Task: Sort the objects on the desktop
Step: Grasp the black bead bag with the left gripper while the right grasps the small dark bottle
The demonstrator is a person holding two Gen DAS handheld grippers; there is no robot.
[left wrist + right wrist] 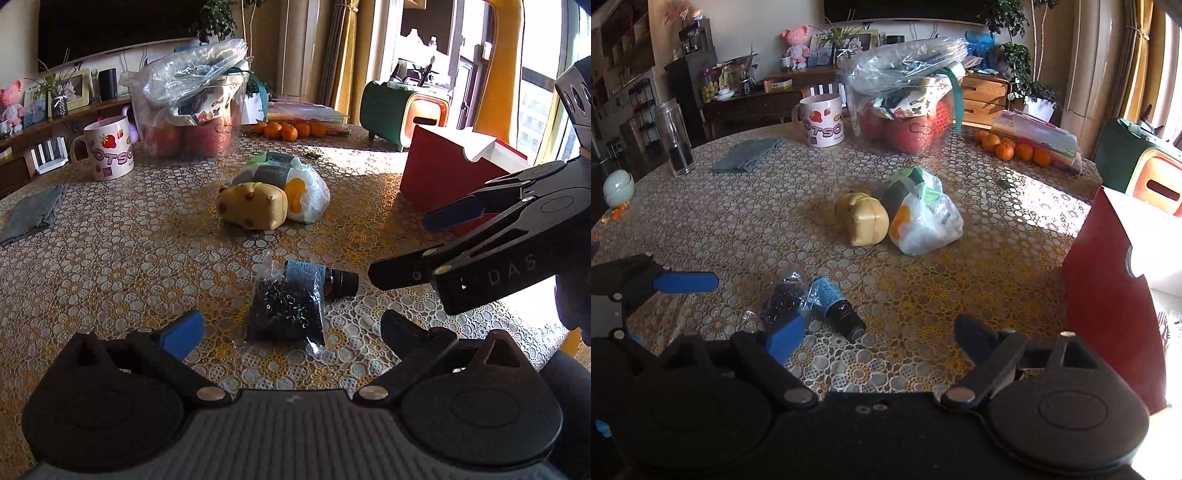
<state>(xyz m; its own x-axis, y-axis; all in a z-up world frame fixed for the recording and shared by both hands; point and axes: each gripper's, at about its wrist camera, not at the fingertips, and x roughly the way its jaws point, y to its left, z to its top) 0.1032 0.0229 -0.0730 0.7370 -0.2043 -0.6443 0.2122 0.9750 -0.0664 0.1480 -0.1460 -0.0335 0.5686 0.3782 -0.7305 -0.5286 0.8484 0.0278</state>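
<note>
A clear bag of black beads [288, 308] lies on the table just ahead of my open, empty left gripper [291, 328]. A small dark bottle with a blue label [332, 278] lies beside it. In the right wrist view the bead bag [785, 297] and the bottle [836, 306] lie in front of my open, empty right gripper [877, 334]. The right gripper [399, 249] also shows at right in the left wrist view. A yellow plush toy [253, 205] and a white plastic bag [301, 184] sit mid-table. A red box [450, 173] stands at right.
A strawberry mug [110, 151], a clear tub of fruit [192, 110], tangerines [290, 130] and a grey cloth [31, 214] sit at the far side. A tall glass [674, 140] stands far left. The lace tablecloth [129, 258] covers the round table.
</note>
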